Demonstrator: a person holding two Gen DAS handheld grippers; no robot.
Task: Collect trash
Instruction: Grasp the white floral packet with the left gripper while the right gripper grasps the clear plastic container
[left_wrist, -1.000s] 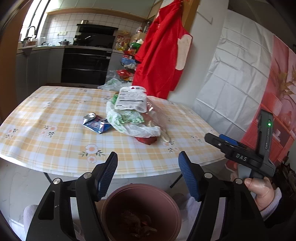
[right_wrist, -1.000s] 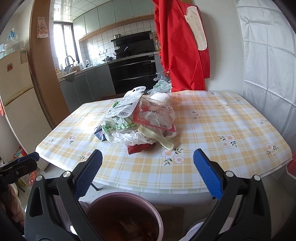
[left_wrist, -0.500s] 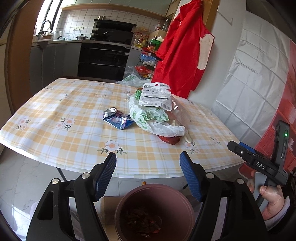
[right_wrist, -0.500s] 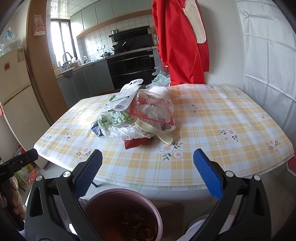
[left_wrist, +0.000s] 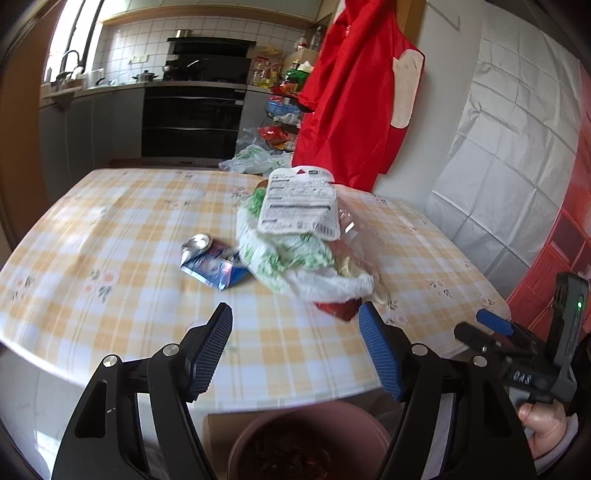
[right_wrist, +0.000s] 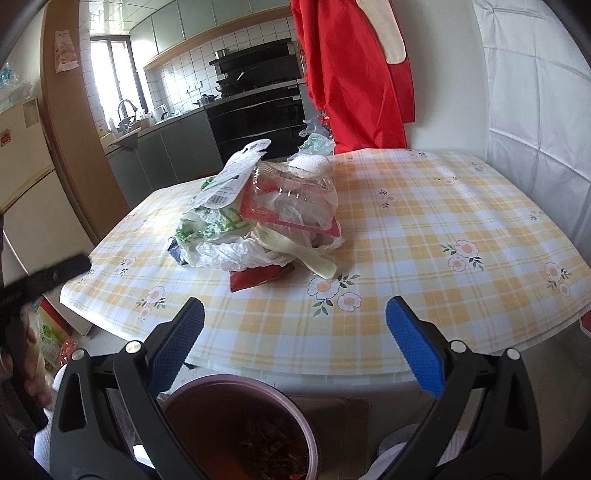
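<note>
A pile of trash (left_wrist: 299, 236) lies on the checked table (left_wrist: 110, 258): white and green plastic bags, a labelled pack, a clear tray (right_wrist: 291, 199), a red wrapper (right_wrist: 258, 277) and a crumpled blue wrapper (left_wrist: 214, 264) at its left. A brown bin (left_wrist: 310, 443) holding scraps stands on the floor below the near table edge; it also shows in the right wrist view (right_wrist: 240, 428). My left gripper (left_wrist: 295, 350) is open and empty above the bin, short of the pile. My right gripper (right_wrist: 295, 347) is open and empty, also above the bin.
A red apron (left_wrist: 354, 96) hangs on the wall behind the table. A kitchen counter with an oven (left_wrist: 192, 110) lies beyond. A white sheet (left_wrist: 509, 166) covers the right wall. A fridge (right_wrist: 26, 184) and bags on the floor (right_wrist: 51, 339) are at left.
Both grippers have moved up and forward toward the table and the pile. The bin has slid lower in both views. Both grippers stay open.
</note>
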